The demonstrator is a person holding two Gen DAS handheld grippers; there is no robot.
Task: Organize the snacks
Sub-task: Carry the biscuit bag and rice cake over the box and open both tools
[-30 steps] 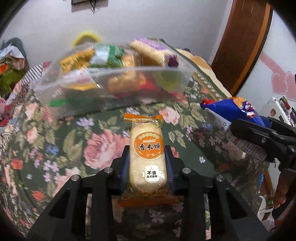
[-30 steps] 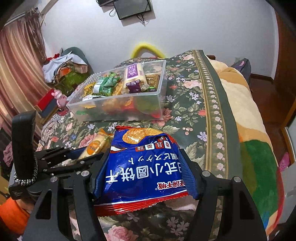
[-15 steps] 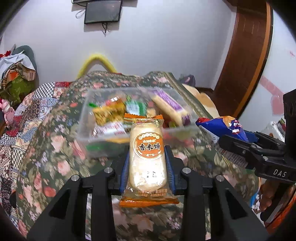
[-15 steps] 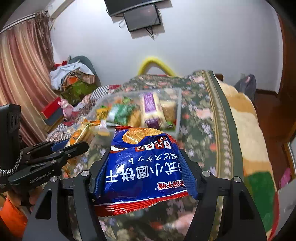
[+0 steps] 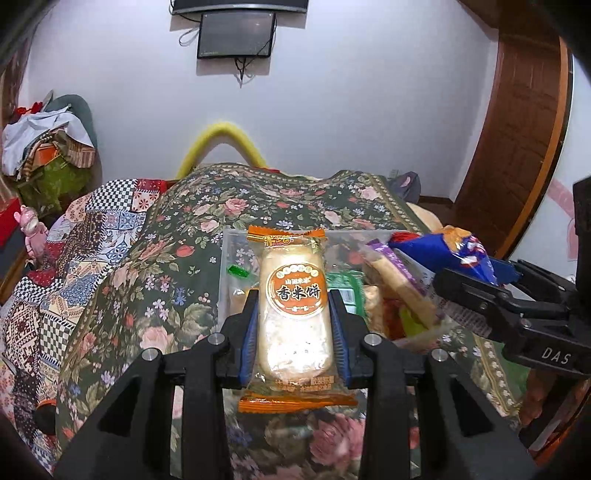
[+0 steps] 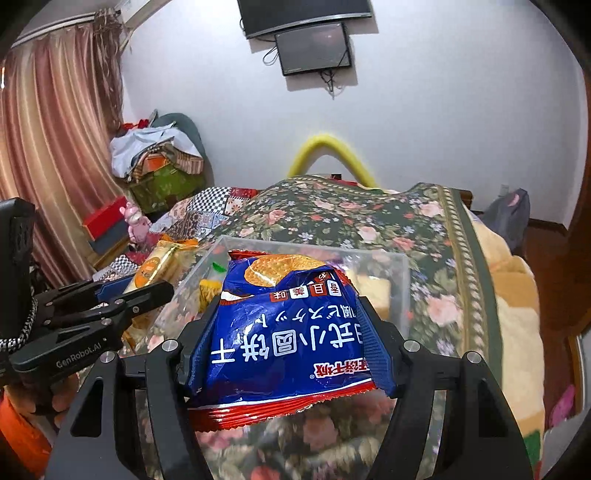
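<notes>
My left gripper is clamped narrow on a glossy orange-sealed rice cracker packet, and my right gripper pinches a crinkly blue biscuit bag. Both hang just before the clear plastic bin of snacks ahead. Under them I see a floral bedspread; beyond, a white wall with a screen.

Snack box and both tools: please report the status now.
Left tool shut on rice cracker pack. Right tool shut on blue biscuit bag. Clear snack box ahead, already holding snacks. Nothing between.
</notes>
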